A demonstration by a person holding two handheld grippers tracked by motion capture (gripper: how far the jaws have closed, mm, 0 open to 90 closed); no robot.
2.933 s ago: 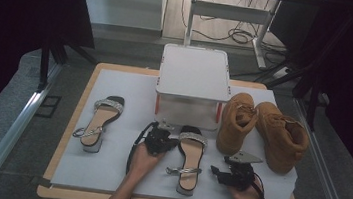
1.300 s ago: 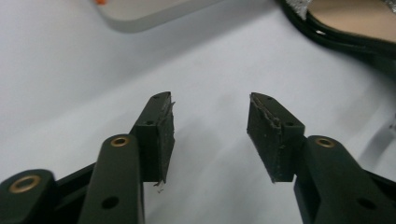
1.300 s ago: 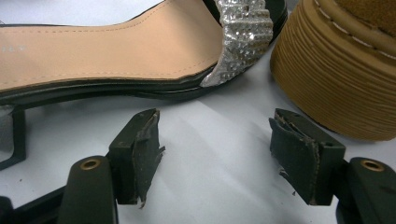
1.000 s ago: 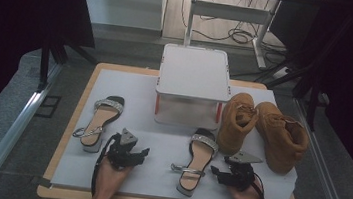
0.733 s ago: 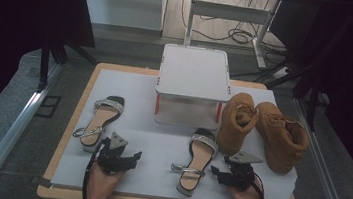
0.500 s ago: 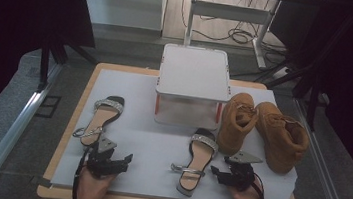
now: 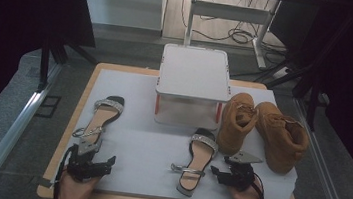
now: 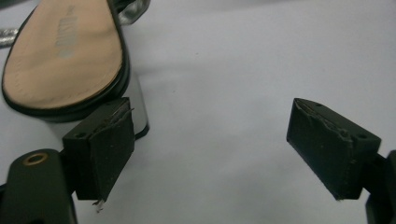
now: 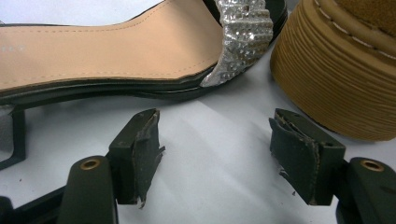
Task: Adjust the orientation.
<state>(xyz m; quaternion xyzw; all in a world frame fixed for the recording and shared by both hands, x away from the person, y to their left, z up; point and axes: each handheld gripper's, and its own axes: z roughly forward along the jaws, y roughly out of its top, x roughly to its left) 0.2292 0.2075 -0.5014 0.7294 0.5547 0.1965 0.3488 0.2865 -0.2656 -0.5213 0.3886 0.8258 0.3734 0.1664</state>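
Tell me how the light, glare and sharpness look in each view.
High view: the white table mat is evenly lit, the surroundings nearly black, detail soft. Left gripper view: the mat is washed bluish-white, the sandal heel throws a soft shadow, the jaws are dark yet sharp. Right gripper view: the rhinestone strap glints, the boot sole is slightly soft.

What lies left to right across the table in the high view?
Left gripper → tan-insoled silver-strapped sandal → second matching sandal → right gripper → tan suede boot → second tan suede boot.
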